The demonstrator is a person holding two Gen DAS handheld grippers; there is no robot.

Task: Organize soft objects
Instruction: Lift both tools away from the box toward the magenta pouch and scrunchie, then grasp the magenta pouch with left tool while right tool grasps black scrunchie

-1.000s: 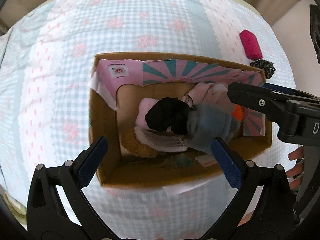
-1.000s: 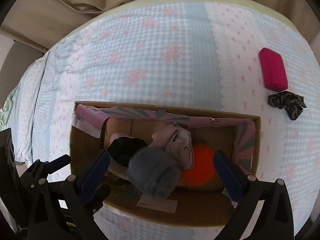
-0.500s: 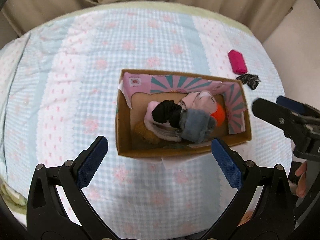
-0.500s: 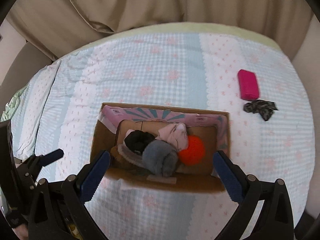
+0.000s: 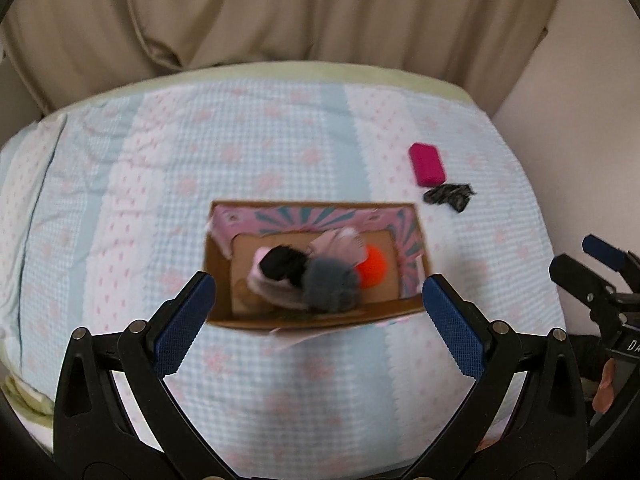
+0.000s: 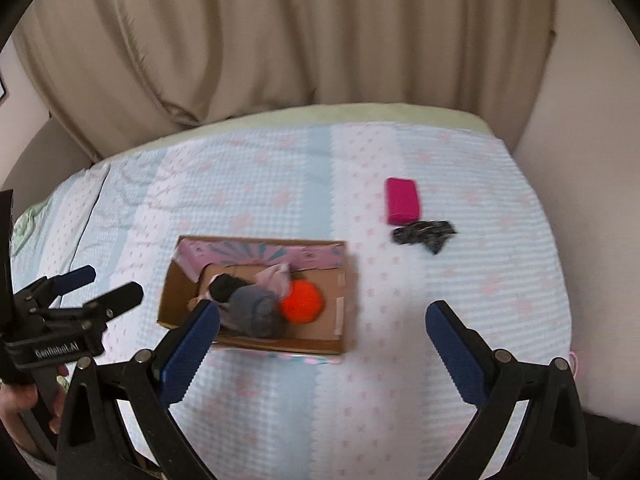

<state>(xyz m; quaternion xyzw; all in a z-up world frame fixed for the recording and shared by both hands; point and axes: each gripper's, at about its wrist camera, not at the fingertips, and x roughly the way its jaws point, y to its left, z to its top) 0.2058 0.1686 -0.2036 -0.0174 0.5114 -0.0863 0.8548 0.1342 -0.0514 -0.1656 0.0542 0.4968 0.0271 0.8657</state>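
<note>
An open cardboard box (image 5: 218, 276) (image 6: 170, 296) lies on the bed. It holds a grey bundle (image 5: 330, 286) (image 6: 254, 308), a black bundle (image 5: 282, 266) (image 6: 224, 286), a pink garment (image 5: 338, 244) (image 6: 274, 278) and an orange ball (image 5: 372, 266) (image 6: 302, 302). A magenta block (image 5: 426, 164) (image 6: 402, 200) and a dark patterned cloth (image 5: 450, 196) (image 6: 424, 234) lie on the bedspread right of the box. My left gripper (image 5: 318, 320) (image 6: 98, 294) is open and empty, high above the box. My right gripper (image 6: 322, 348) (image 5: 582, 258) is open and empty, right of the left one.
The bedspread (image 5: 280, 128) is pale blue and white with pink flowers. Beige curtains (image 5: 280, 12) hang behind the bed. A plain wall (image 6: 580, 160) stands along the bed's right side.
Both grippers have pulled up and back from the box, which now looks much smaller. The curtain and bed edges have come into view. Both stay open and empty.
</note>
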